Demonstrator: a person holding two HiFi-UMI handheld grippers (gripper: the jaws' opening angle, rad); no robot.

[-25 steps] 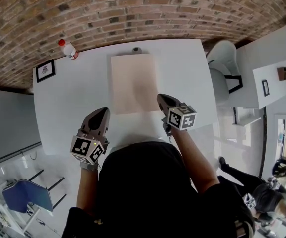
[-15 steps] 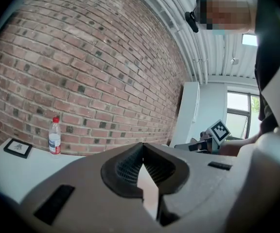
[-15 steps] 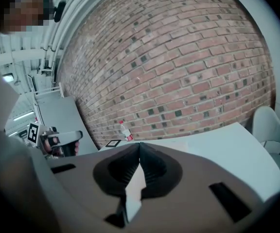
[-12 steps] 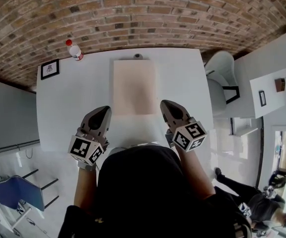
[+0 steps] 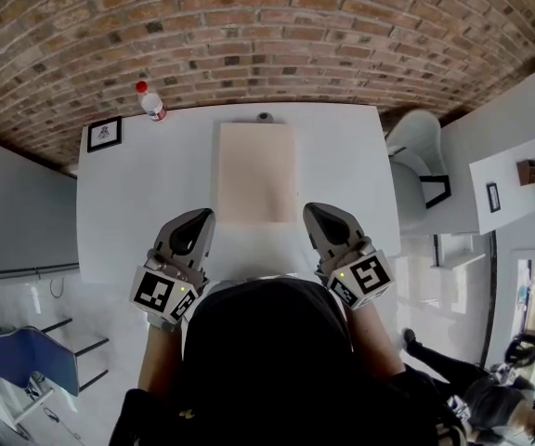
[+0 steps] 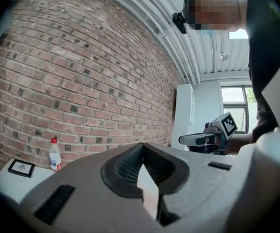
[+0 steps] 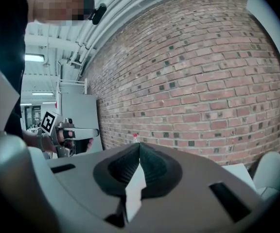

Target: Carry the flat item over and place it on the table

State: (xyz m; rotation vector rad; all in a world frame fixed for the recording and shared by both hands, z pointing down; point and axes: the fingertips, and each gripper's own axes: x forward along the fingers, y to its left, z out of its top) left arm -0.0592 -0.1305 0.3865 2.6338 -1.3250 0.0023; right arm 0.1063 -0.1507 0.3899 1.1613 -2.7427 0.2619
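Observation:
A flat, pale pink board (image 5: 255,173) lies on the white table (image 5: 137,193), long side running away from me, free of both grippers. My left gripper (image 5: 201,219) hovers just off the board's near left corner, jaws together and empty. Off the near right corner, my right gripper (image 5: 316,212) is also shut and empty. In the left gripper view the left gripper (image 6: 142,152) points at the brick wall, with the right gripper (image 6: 198,139) at its right. The right gripper view shows the closed right gripper (image 7: 139,152) and the left gripper (image 7: 77,132) beyond it.
A plastic bottle with a red cap (image 5: 151,102) and a small framed picture (image 5: 105,134) stand at the table's far left corner. A small grey object (image 5: 265,117) sits behind the board. A white chair (image 5: 414,156) stands to the right. A brick wall backs the table.
The right gripper has drawn back a little toward me from the board's near right corner. The left gripper has barely moved. The board has stayed flat on the table.

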